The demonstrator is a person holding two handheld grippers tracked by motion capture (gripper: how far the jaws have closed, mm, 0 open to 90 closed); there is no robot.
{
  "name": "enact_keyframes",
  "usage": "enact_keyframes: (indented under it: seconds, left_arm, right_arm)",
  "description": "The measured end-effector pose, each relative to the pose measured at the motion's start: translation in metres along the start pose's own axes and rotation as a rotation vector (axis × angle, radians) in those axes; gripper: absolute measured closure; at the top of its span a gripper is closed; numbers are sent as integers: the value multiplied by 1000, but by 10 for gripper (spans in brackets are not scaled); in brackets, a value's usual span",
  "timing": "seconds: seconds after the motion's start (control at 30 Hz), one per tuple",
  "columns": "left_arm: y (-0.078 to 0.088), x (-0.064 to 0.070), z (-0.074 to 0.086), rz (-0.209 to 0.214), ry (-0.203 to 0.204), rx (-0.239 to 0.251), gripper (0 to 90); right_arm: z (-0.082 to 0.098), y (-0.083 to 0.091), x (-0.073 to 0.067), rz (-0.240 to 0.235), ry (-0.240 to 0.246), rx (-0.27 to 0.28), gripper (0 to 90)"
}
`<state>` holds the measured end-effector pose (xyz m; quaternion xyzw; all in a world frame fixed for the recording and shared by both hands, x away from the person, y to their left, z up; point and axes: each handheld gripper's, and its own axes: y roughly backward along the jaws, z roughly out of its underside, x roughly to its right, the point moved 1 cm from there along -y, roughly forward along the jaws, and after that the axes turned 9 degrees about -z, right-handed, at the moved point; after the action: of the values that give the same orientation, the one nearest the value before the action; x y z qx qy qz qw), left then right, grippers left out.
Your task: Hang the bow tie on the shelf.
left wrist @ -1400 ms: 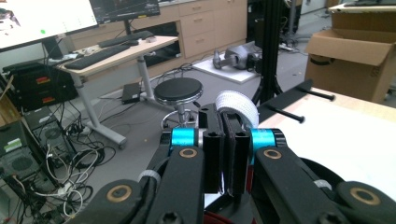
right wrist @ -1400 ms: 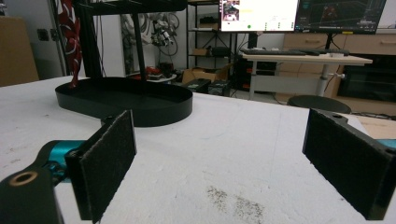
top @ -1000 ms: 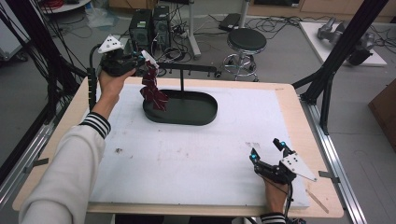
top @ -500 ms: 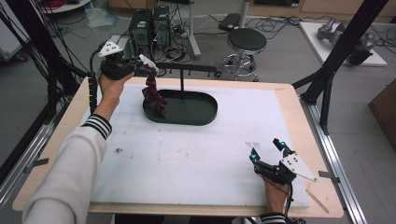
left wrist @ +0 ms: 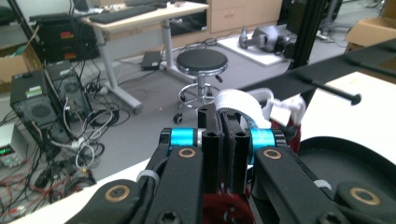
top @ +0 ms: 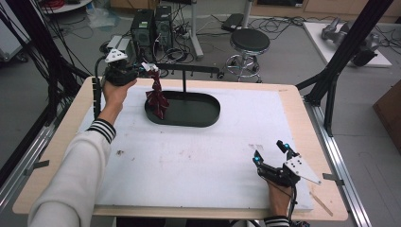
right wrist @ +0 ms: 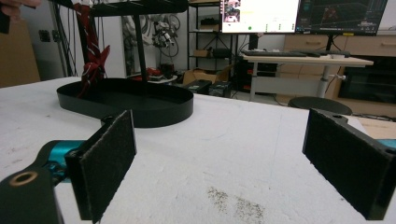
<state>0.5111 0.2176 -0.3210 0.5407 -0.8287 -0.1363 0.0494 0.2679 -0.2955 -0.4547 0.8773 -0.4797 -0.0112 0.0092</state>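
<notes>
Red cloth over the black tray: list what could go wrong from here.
1. The left tongs pinch the red cloth only at its top by the white tag; the grip looks narrow, so it may slip out.
2. Its lower end hangs inside the black tray, close to the stand's upright post and crossbar; it could snag there.
3. The right tongs rest open near the table's front edge, too far off to help.

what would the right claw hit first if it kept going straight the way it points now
Probably the black oval tray: the open right claw faces it across bare white table top, with nothing between. Depth is unclear, so it might pass beside the rim.
</notes>
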Motion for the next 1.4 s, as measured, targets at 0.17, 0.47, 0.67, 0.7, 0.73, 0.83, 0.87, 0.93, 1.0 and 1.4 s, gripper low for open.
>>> enact_keyframes:
  seconds: [0.17,0.47,0.67,0.7,0.73,0.83,0.87,0.93,1.0,1.4]
  left_arm:
    - [-2,2,4,5,-21,-27,855]
    - [-7,7,9,-7,-79,-77,807]
    - [-8,11,15,-54,-115,-103,591]
    - [-8,12,17,-60,-112,-105,514]
    - [-7,12,18,-59,-107,-103,453]
    - [-6,12,22,-50,-99,-102,345]
    - [-6,11,23,-49,-103,-104,334]
    - [-4,10,26,-55,-102,-97,283]
    - [-3,9,28,-60,-105,-102,253]
    - [50,5,58,27,-20,57,189]
  right_arm:
    - [0,0,1,-1,3,1,88]
    - [0,0,0,-4,2,3,88]
    - [0,1,0,-8,7,9,88]
    - [0,1,0,-8,4,10,88]
    - [0,1,0,-9,5,9,88]
    - [0,1,0,-9,4,10,88]
    - [0,1,0,-9,4,10,88]
    - [0,1,0,-8,5,9,88]
    - [0,1,0,-8,2,9,88]
    - [0,1,-1,0,10,11,88]
